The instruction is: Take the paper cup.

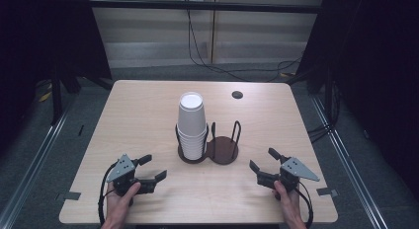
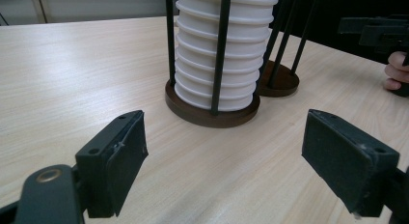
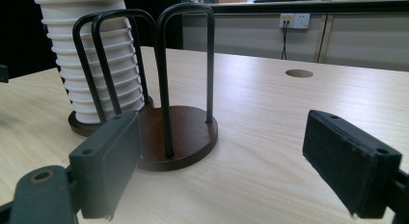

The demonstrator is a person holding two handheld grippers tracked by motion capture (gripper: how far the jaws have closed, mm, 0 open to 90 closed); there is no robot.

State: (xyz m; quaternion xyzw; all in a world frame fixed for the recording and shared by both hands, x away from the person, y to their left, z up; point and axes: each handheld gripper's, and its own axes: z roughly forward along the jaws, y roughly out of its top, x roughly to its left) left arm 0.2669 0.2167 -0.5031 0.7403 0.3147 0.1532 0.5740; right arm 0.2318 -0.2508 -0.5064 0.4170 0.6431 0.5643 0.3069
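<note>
Pale wooden worktop (image 1: pixel 148 115) carries stacked white cups (image 1: pixel 191 125) in a holder (image 1: pixel 225 151); left hand-held gripper (image 1: pixel 152 168) and right hand-held gripper (image 1: pixel 263 160) gape wide, both empty.

Cup stack (image 1: pixel 191 124) in left ring of holder (image 1: pixel 207 149), mid bench (image 1: pixel 143 115). Right ring beside it, touching. Cable hole (image 1: pixel 237 95) behind holder, to right. My left tongs (image 1: pixel 153 168) near front-left of holder, my right tongs (image 1: pixel 263 159) front-right, well apart.

Black left gripper (image 1: pixel 149 170) and right gripper (image 1: pixel 263 161); grey three-cornered plates; seemingly rubber-padded fingers (image 2: pixel 126 161); black cables.
</note>
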